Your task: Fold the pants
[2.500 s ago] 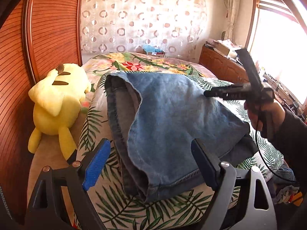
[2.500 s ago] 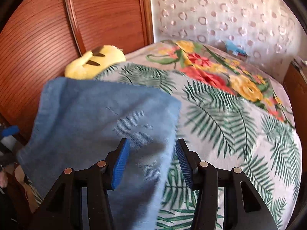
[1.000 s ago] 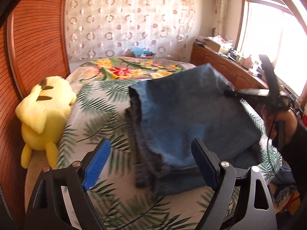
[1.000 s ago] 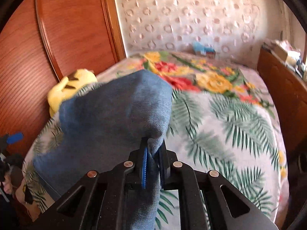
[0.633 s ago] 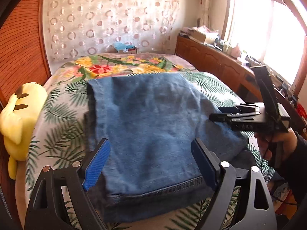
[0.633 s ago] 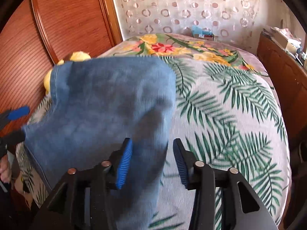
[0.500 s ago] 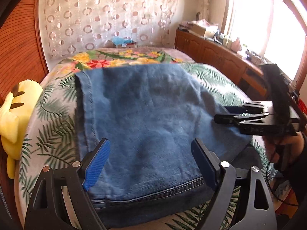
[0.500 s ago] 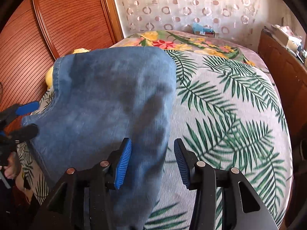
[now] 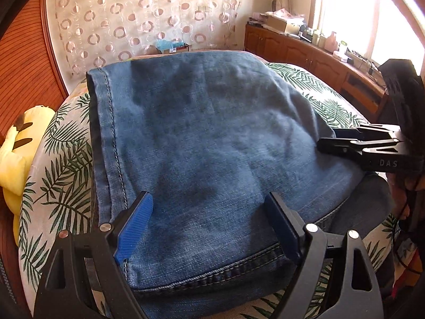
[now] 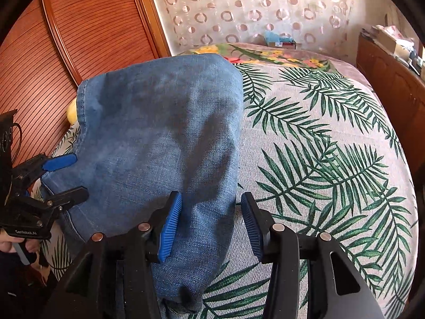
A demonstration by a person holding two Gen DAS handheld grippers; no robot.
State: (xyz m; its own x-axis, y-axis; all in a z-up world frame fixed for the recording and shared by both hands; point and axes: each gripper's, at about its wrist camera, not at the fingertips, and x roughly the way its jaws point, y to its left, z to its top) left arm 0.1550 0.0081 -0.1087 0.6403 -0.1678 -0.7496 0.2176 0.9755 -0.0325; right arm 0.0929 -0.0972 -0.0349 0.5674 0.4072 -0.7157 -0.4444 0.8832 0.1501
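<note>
Pants (image 9: 202, 143): blue denim, seemingly folded over.

This is a lived-in bedroom at home: a bed (image 10: 332, 138) under a palm-leaf spread, a yellow plush toy (image 9: 16, 154) against the ribbed wooden headboard (image 10: 79, 40), a circle-patterned curtain (image 9: 138, 18), and a cluttered wooden sideboard (image 9: 313, 55) below a sunny window (image 9: 350, 10).
</note>
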